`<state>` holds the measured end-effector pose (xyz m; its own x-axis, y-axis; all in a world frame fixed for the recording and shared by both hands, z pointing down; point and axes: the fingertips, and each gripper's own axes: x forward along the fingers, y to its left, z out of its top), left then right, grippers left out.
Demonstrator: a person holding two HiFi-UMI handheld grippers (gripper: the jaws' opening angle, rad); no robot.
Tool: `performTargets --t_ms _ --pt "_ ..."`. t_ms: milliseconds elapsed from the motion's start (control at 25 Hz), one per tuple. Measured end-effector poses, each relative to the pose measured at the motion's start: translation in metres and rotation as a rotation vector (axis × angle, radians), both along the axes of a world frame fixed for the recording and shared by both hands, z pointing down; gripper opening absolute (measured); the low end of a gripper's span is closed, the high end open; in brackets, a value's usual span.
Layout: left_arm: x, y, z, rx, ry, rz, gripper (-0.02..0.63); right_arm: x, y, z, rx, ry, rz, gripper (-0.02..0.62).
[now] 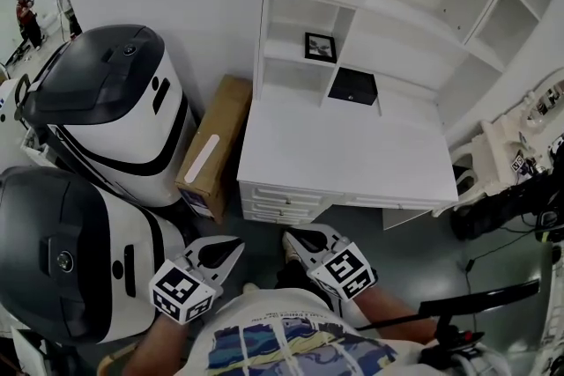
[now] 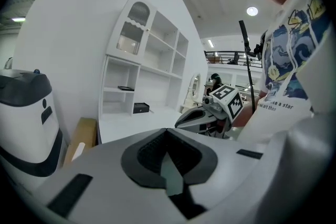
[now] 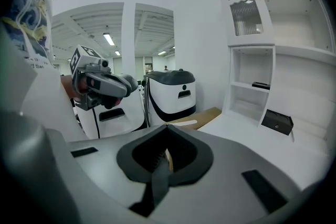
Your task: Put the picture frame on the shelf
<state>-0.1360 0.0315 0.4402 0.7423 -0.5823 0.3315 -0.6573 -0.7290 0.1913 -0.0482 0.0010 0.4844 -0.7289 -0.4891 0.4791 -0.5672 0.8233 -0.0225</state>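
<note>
A small black picture frame (image 1: 320,47) stands on the lower shelf of the white desk hutch (image 1: 291,66); the same picture frame (image 2: 126,88) (image 3: 261,85) shows small in both gripper views. Below it, a black box (image 1: 352,86) rests at the back of the white desk (image 1: 352,163). Both grippers hang in front of the person's body, well short of the desk. My left gripper (image 1: 234,246) (image 2: 168,136) is shut with nothing in it. My right gripper (image 1: 290,239) (image 3: 167,136) is also shut and holds nothing. Their tips point toward each other.
Two large white-and-black machine housings (image 1: 106,110) (image 1: 62,251) stand at the left. A flat cardboard box (image 1: 212,145) leans between them and the desk. The desk has drawers (image 1: 278,198) on its front. A white chair (image 1: 502,154) and cables lie at the right.
</note>
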Motion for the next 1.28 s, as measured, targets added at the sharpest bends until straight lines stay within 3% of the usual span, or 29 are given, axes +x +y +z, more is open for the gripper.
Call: performTargets --t_ms 560,1280 --pt "-0.019 0.008 0.008 -0.015 -0.012 -0.025 0.012 -0.020 0.003 -0.006 0.002 -0.014 -0.035 0.025" --pt "-0.005 0.006 0.017 -0.037 -0.020 0.013 0.012 -0.018 0.004 0.000 -0.010 -0.012 -0.030 0.025"
